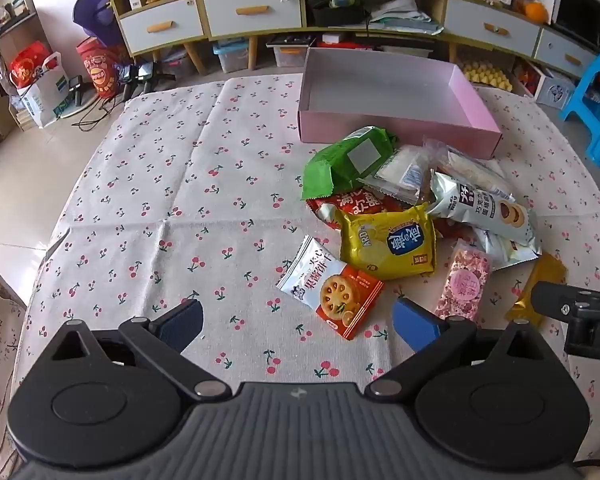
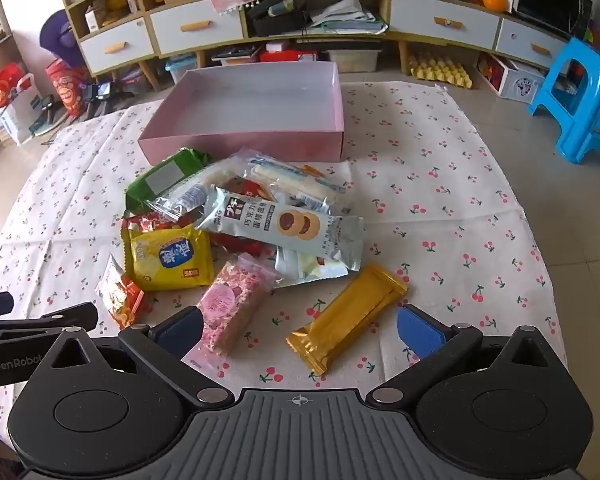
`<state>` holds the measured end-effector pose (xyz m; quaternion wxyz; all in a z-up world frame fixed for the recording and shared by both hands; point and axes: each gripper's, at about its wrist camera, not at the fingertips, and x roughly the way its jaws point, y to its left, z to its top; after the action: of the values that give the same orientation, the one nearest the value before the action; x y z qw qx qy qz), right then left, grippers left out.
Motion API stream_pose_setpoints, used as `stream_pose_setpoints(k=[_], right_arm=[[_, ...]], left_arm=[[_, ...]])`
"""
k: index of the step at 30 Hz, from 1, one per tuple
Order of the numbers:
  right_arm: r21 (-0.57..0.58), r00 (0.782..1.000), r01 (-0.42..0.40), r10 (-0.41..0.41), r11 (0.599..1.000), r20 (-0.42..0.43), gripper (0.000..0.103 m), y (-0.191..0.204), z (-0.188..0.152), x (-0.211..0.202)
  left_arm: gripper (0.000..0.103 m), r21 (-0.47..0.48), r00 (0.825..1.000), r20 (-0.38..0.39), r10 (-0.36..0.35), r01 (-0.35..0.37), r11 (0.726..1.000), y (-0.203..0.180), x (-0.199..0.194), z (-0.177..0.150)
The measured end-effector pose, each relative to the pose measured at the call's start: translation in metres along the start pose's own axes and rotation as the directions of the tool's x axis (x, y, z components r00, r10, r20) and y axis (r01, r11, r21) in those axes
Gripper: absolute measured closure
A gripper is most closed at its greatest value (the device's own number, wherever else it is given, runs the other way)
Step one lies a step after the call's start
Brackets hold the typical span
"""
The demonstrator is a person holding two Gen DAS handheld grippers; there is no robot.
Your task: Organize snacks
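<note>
A heap of snack packets lies on the cherry-print tablecloth in front of an empty pink box (image 1: 396,124) (image 2: 260,144). It holds a green pack (image 1: 352,158) (image 2: 164,178), a yellow pack (image 1: 392,244) (image 2: 172,258), a silver biscuit pack (image 1: 480,208) (image 2: 288,224), a pink bar (image 1: 464,284) (image 2: 232,300), a gold bar (image 2: 348,316) (image 1: 540,288) and an orange-and-white biscuit pack (image 1: 332,290) (image 2: 120,294). My left gripper (image 1: 296,326) stands open just short of the orange-and-white pack. My right gripper (image 2: 300,330) stands open, the gold bar's near end and the pink bar lying between its fingers, untouched.
Beyond the table stands a low cabinet (image 2: 300,24) with drawers and clutter beneath it. A blue plastic stool (image 2: 580,96) is at the right. Bags (image 1: 40,80) sit on the floor at the left. The tablecloth's left half (image 1: 160,200) holds only cloth.
</note>
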<state>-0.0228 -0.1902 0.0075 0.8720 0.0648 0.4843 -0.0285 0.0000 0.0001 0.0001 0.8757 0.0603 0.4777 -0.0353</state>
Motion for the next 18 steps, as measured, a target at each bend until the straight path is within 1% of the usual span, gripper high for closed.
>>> stream_pose_setpoints(k=[5,8,9,10,14,18], right_arm=[[-0.027,1.0,0.008,-0.008,1.0,0.008,0.0,0.0015,-0.0003,-0.0001],[-0.041,1.0,0.028,-0.028,0.999,0.012,0.0,0.0013,-0.0005,0.0],[-0.04,1.0,0.031,-0.03,0.999,0.007,0.0,0.0006,-0.0006,0.0005],[-0.002,0.998,0.054,-0.054,0.999,-0.014,0.0,-0.0033,-0.0005,0.0053],[0.014,0.999,0.035,-0.034,0.999,-0.038,0.0,-0.0023,-0.0015,0.0069],[0.005,0.999,0.032,-0.032,0.999,-0.038,0.0,-0.0004,-0.0015,0.0046]], left_arm=[[0.002,0.004,1.0,0.0,0.003,-0.003,1.0,0.0005,0.0002,0.0001],[0.002,0.002,1.0,-0.002,0.003,-0.003,1.0,-0.0023,0.0016,-0.0014],[0.002,0.0,1.0,-0.002,0.001,-0.001,1.0,-0.0022,0.0007,-0.0021],[0.002,-0.001,1.0,-0.003,0.001,-0.001,1.0,-0.0023,0.0009,-0.0017],[0.002,0.004,1.0,0.001,0.006,-0.006,1.0,-0.0024,0.0019,-0.0028],[0.002,0.007,1.0,0.0,0.006,-0.006,1.0,-0.0024,0.0015,-0.0021]])
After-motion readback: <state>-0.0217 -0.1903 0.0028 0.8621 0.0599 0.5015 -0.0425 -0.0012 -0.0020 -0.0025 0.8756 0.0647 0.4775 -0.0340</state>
